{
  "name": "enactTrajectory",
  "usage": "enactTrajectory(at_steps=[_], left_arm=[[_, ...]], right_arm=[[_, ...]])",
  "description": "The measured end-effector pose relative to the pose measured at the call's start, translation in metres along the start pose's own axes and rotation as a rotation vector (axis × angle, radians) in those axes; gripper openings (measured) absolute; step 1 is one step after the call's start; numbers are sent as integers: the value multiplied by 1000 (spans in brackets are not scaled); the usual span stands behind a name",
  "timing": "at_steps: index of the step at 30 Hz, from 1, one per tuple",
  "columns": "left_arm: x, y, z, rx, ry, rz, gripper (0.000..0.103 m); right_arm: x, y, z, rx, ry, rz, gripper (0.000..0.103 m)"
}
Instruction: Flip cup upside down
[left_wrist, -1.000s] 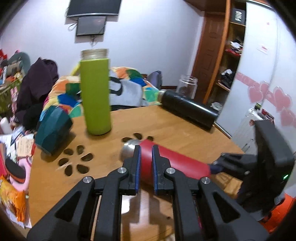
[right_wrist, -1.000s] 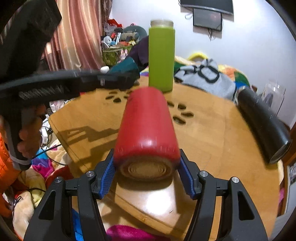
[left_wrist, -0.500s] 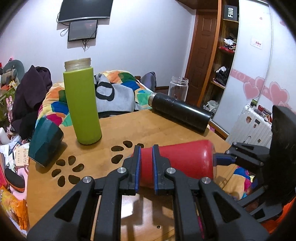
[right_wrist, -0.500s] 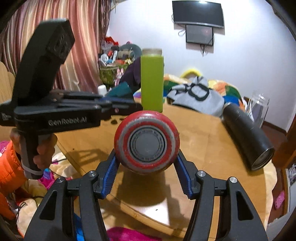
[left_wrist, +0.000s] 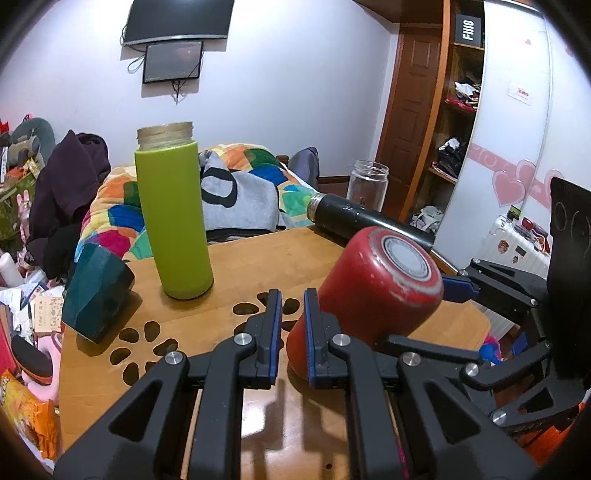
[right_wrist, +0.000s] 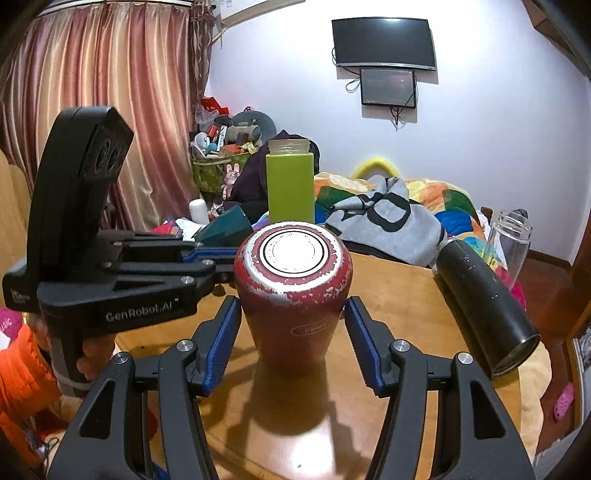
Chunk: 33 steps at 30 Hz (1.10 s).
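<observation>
**A:** What takes up the most room?

**B:** The wooden table (right_wrist: 406, 321), filling the lower half of both views, with paw-print cutouts left of centre in the left wrist view.

**A:** And the two claws?

**B:** The right gripper (right_wrist: 292, 304) rises from the bottom edge of its own view. Its jaws are spread wide, and the blue pads (right_wrist: 221, 332) press against either side of the cup's broad upper part. The left gripper (left_wrist: 291, 299) has its jaws drawn almost together. Only a narrow slit shows between the pads, and nothing is in it. Its right-hand finger sits just in front of the cup's lower end.

**A:** Next down in size?

**B:** The green bottle (left_wrist: 173, 221) stands upright left of centre, uncapped. The black flask (right_wrist: 484, 302) lies on its side at the right of the right wrist view, with one end past the table edge.

**A:** Where is the cup itself?

**B:** The red cup (right_wrist: 295, 321) is at the centre of the right wrist view, between that claw's pads. Its worn base faces up and its mouth end is down at the tabletop. It looks tilted in the left wrist view. I cannot tell whether the rim rests on the wood.

**A:** Anything smaller?

**B:** A teal cup (left_wrist: 96, 291) lies tipped over at the table's left edge. A glass jar (left_wrist: 367, 188) stands upright beyond the flask, right of centre.
</observation>
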<state>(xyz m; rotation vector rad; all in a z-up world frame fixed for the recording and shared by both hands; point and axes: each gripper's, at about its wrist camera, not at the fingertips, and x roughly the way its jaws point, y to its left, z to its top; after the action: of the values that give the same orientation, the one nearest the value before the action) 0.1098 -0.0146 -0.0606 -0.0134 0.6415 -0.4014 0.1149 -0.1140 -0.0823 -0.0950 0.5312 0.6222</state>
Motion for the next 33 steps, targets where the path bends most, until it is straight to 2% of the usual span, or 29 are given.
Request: enactTrajectory(at_steps=[6, 13, 15, 20, 27, 29, 30, 31, 32, 33], left_arm=[[8, 15, 0, -51, 22, 5, 9], [12, 21, -1, -55, 28, 1, 10], [10, 21, -1, -57, 20, 5, 12], [-9, 25, -3, -70, -31, 55, 43], [-52, 11, -2, -41, -148, 136, 59], [-65, 4, -3, -31, -186, 152, 71], [-70, 0, -4, -32, -205, 166, 76], [-75, -2, -5, -35, -220, 181, 87], [-79, -4, -6, -38, -238, 197, 94], [-83, -7, -8, -39, -258, 211, 96]], right_arm=[[11, 1, 8, 19, 4, 7, 54], [16, 1, 9, 41, 17, 8, 54], [16, 1, 9, 42, 18, 11, 54], [8, 2, 7, 41, 8, 1, 54], [-23, -1, 9, 56, -47, -42, 55], [-37, -4, 10, 70, -80, -62, 59], [-42, -4, 11, 74, -90, -70, 67], [-49, -5, 12, 81, -107, -84, 73], [-54, -6, 12, 85, -120, -95, 75], [-63, -5, 12, 92, -142, -108, 77]])
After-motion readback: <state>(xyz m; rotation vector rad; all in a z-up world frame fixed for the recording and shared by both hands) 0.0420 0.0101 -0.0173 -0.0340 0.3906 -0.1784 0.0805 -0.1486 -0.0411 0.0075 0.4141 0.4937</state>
